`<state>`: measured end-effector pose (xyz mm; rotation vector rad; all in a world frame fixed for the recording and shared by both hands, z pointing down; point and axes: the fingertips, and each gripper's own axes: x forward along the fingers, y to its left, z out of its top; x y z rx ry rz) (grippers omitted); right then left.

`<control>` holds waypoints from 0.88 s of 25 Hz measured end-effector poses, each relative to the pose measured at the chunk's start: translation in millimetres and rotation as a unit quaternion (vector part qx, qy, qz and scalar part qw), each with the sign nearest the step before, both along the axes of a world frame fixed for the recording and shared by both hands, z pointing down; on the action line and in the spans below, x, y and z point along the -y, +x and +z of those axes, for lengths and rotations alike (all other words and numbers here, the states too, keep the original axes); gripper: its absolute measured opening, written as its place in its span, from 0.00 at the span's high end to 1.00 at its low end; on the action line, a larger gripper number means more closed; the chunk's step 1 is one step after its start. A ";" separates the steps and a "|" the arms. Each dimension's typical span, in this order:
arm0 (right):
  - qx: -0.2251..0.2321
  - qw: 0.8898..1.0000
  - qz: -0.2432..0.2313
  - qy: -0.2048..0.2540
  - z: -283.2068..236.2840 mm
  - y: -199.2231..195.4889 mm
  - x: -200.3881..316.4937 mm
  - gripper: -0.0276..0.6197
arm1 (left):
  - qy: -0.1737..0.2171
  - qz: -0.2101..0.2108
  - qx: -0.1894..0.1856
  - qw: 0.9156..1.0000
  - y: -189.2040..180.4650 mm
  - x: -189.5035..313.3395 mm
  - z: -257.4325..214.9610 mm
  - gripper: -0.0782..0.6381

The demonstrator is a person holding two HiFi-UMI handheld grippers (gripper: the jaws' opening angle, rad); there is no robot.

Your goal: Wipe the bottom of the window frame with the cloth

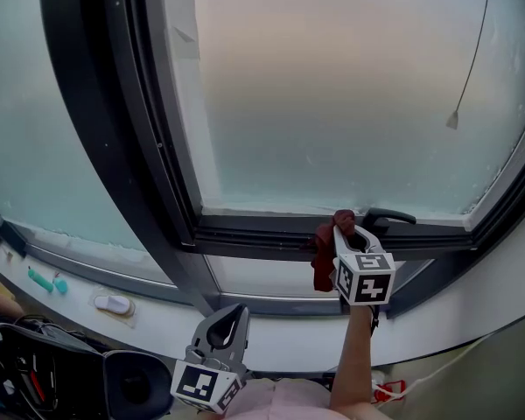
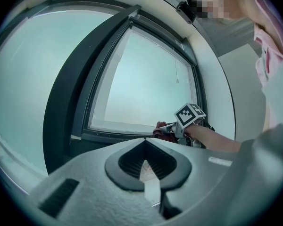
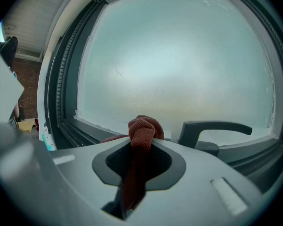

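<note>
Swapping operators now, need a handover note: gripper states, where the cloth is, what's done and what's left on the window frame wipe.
Right gripper: shut on the dark red cloth, which is bunched against the bottom rail of the window frame, beside the black handle.
Left gripper: shut, empty, held low and away from the frame.
Done: cloth gripped and at the rail. How much is already wiped cannot be told.
Left: probably run the cloth along the rail.
</note>
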<state>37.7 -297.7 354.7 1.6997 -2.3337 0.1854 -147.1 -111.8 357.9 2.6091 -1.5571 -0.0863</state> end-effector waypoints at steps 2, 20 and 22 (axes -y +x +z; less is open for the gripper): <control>-0.001 1.000 0.000 0.001 -0.4 0.0 -0.1 0.86 | 0.000 -0.002 -0.001 1.000 -1.3 0.1 -0.1 0.90; -0.021 1.000 0.013 0.000 -0.2 9.4 -3.5 0.86 | -0.002 0.006 -0.006 1.000 1.4 1.2 -0.3 0.90; -0.027 0.999 0.017 0.000 -0.2 9.5 -3.4 0.86 | -0.001 0.004 -0.006 1.000 -0.9 -0.1 -1.1 0.90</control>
